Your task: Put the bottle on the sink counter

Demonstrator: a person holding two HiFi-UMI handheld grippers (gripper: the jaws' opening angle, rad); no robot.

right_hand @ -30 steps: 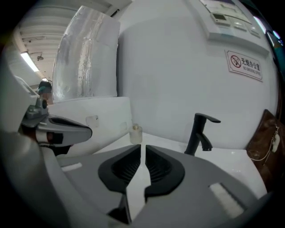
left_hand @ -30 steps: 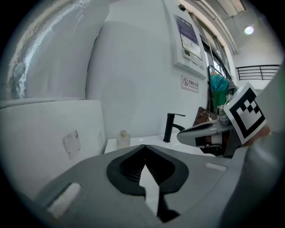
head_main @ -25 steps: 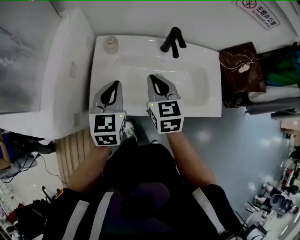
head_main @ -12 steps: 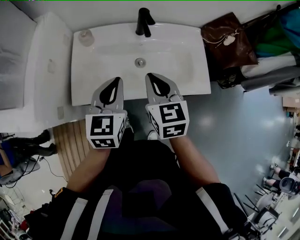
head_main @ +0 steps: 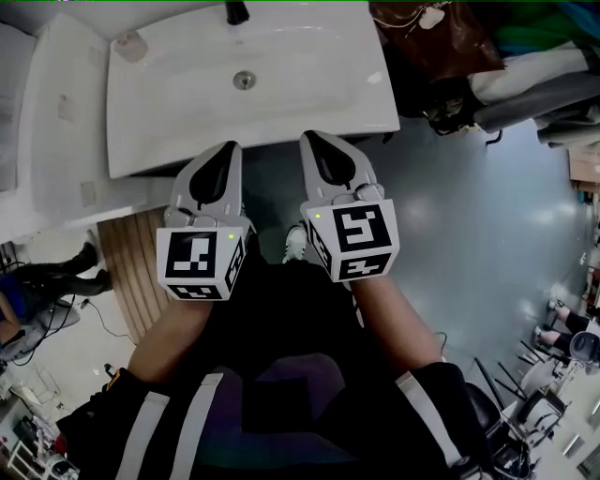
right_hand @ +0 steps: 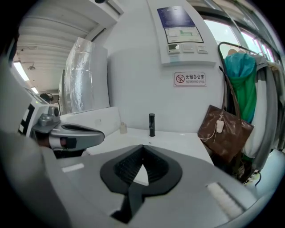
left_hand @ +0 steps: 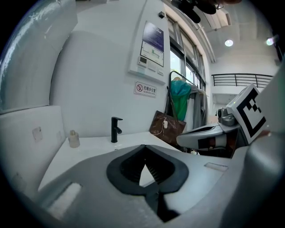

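Sink counter (head_main: pixel 141 141) with bottle (head_main: pixel 129 44) at its corner, grey floor (head_main: pixel 469 216), left gripper (head_main: pixel 225 148) and right gripper (head_main: pixel 315 141) closed, empty

The bottle (head_main: pixel 128 44) stands on the back left corner of the sink (head_main: pixel 309 108), left of the faucet (head_main: pixel 234 11). A bag (head_main: pixel 441 37) is right of the sink. The left hand-held gripper (head_main: pixel 228 148) and the right hand-held gripper (head_main: pixel 310 140) are side by side at the sink's front edge, well apart from the bottle.
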